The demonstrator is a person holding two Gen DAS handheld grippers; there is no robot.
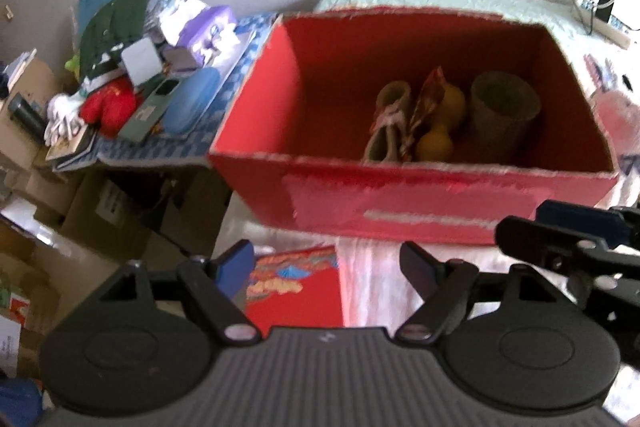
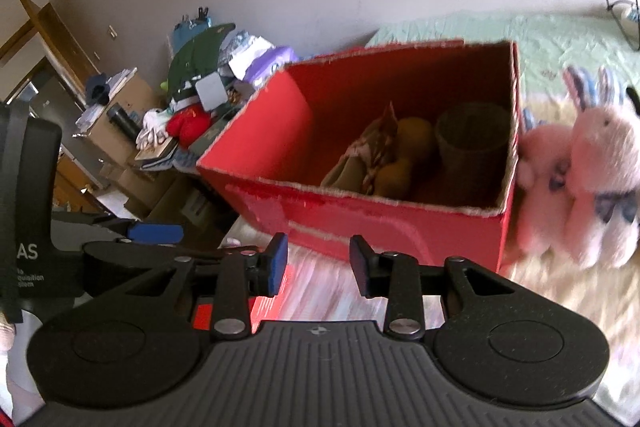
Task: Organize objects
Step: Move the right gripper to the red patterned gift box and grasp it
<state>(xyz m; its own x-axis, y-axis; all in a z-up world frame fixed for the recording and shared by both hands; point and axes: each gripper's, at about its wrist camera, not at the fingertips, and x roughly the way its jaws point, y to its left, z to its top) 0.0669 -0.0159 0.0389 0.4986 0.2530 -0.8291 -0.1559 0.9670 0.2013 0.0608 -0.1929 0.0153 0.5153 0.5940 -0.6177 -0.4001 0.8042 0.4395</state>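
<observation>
An open red cardboard box (image 1: 420,211) (image 2: 400,231) stands on the bed. Inside lie a yellow gourd-shaped toy (image 1: 440,131) (image 2: 408,147), a crumpled patterned packet (image 1: 390,123) (image 2: 360,155) and a dark cup (image 1: 502,111) (image 2: 472,139). My left gripper (image 1: 326,269) hangs in front of the box's near wall, jaws wide open, nothing between them. My right gripper (image 2: 318,265) sits just right of it, also before the box, jaws apart and empty. A pink plush rabbit (image 2: 592,163) (image 1: 612,115) lies against the box's right side. A red printed flat item (image 1: 296,287) lies below the left gripper.
A cluttered side table (image 1: 160,143) at left carries a red plush (image 1: 110,105) (image 2: 188,125), a green cloth (image 1: 116,23) and small boxes. Cardboard cartons (image 1: 100,211) stand on the floor below. A power strip with cables (image 1: 600,11) lies at the bed's far right.
</observation>
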